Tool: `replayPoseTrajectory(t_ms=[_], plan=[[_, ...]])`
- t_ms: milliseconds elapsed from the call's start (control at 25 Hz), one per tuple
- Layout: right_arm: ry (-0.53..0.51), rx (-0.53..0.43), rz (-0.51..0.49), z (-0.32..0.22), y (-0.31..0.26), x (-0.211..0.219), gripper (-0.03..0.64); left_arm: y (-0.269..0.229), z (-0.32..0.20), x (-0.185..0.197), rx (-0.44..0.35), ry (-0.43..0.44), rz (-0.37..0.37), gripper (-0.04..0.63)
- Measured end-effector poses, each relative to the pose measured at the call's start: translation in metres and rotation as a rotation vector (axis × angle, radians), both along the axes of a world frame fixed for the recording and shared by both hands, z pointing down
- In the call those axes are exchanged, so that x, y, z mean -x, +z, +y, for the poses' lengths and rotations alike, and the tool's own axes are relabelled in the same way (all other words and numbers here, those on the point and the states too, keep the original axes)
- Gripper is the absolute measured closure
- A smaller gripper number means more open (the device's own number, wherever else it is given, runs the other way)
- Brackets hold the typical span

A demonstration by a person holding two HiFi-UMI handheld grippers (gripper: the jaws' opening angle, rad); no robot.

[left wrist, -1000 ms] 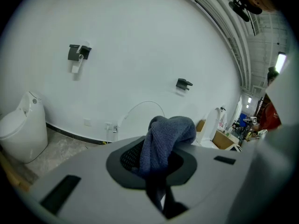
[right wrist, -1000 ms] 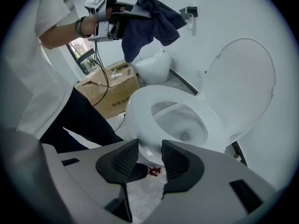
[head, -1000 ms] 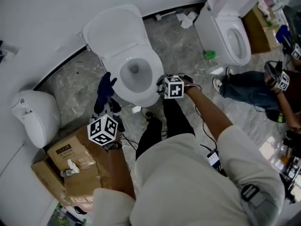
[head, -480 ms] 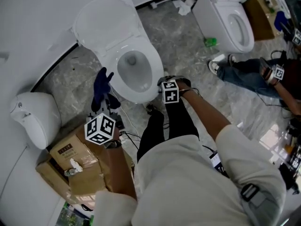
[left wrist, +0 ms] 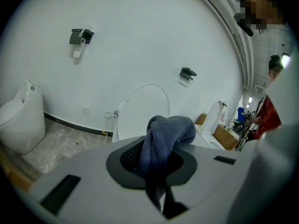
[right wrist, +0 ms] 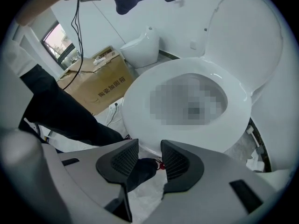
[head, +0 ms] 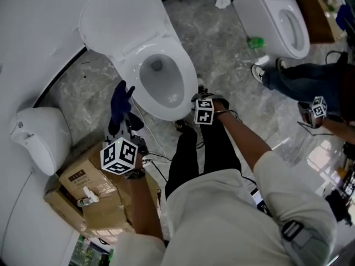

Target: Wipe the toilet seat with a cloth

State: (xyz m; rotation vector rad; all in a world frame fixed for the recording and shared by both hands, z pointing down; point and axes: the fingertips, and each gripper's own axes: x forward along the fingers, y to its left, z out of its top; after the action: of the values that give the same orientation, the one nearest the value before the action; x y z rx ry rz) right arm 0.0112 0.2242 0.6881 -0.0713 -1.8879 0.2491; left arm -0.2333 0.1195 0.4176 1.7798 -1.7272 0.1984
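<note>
ok, left gripper [left wrist: 156,160] fingers clamp the cloth [head: 120,105], just left of the toilet seat [head: 166,112]; right gripper [right wrist: 149,160] fingers narrowly apart, empty, at its front edge. i reckon left sweeps rightward.

Washroom, toilet [head: 122,24], second toilet [head: 273,13], cardboard boxes [head: 83,184]

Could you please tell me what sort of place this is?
Likely a fixture test room, not a home bathroom: two white ceramic toilets, a white floor-standing urinal and brown cardboard boxes share one grey marble floor.
</note>
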Motion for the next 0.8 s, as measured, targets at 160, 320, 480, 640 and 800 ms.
replayPoseTrajectory(t_ms=[160,320,480,640,800], plan=[[0.063,0.015,0.014,0.000,0.019,-0.001,0.443,0.012,-0.003,-0.002,0.006,-0.001,0.004,0.560],[0.091,0.025,0.037,0.001,0.034,0.000,0.443,0.020,-0.004,-0.003,0.010,-0.006,0.007,0.560],[0.111,0.024,0.055,0.003,0.047,-0.001,0.443,0.026,-0.002,-0.003,0.023,-0.012,0.003,0.560],[0.164,0.027,0.071,0.002,0.058,-0.002,0.443,0.030,-0.001,-0.002,0.031,-0.020,0.000,0.560],[0.198,0.019,0.082,-0.001,0.062,-0.003,0.466,0.037,-0.003,0.001,0.040,-0.029,0.002,0.560]])
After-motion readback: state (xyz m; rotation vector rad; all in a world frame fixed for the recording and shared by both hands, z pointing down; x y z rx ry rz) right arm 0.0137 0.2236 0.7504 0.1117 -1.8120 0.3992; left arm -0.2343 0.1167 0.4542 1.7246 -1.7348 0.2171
